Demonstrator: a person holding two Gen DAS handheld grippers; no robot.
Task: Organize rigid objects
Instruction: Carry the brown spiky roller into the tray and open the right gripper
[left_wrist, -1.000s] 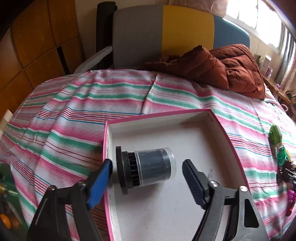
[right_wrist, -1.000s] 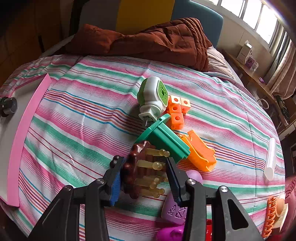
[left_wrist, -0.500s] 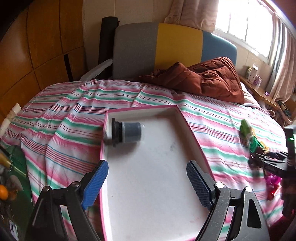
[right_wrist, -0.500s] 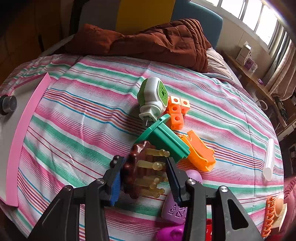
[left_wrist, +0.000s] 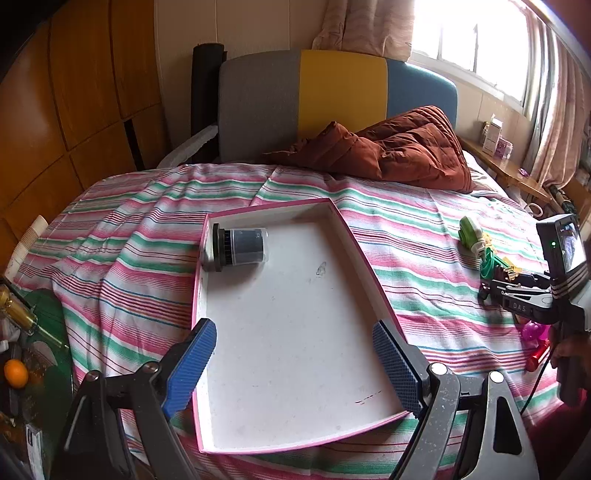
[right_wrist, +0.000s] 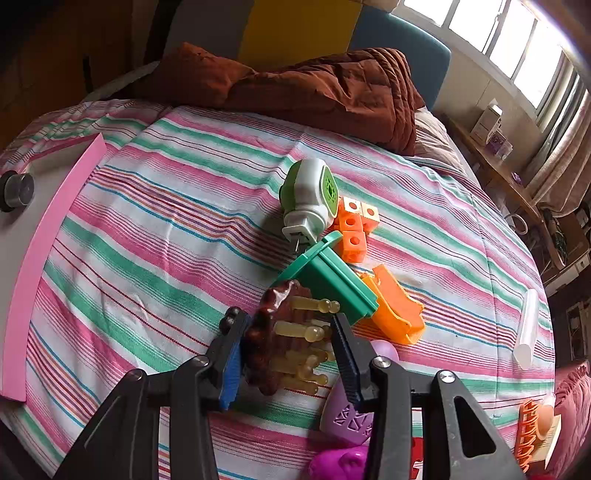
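Pinching brown brush (right_wrist: 280, 343), right gripper (right_wrist: 288, 354) jaws; left gripper (left_wrist: 295, 365) jaws spread over tray (left_wrist: 295, 332).

Tray (left_wrist: 354, 236) on the bedspread (left_wrist: 129, 266), canister (left_wrist: 238, 248) lying in its 11 o'clock corner. Toy pile (right_wrist: 332, 266) out at 3 o'clock of the tray. Quilt (left_wrist: 399, 151) bunched at 1 o'clock, before the headboard (left_wrist: 332, 99).

Below the jaws, the purple patterned block (right_wrist: 345, 421) is half hidden (the magenta toy (right_wrist: 338, 463) is cut off).
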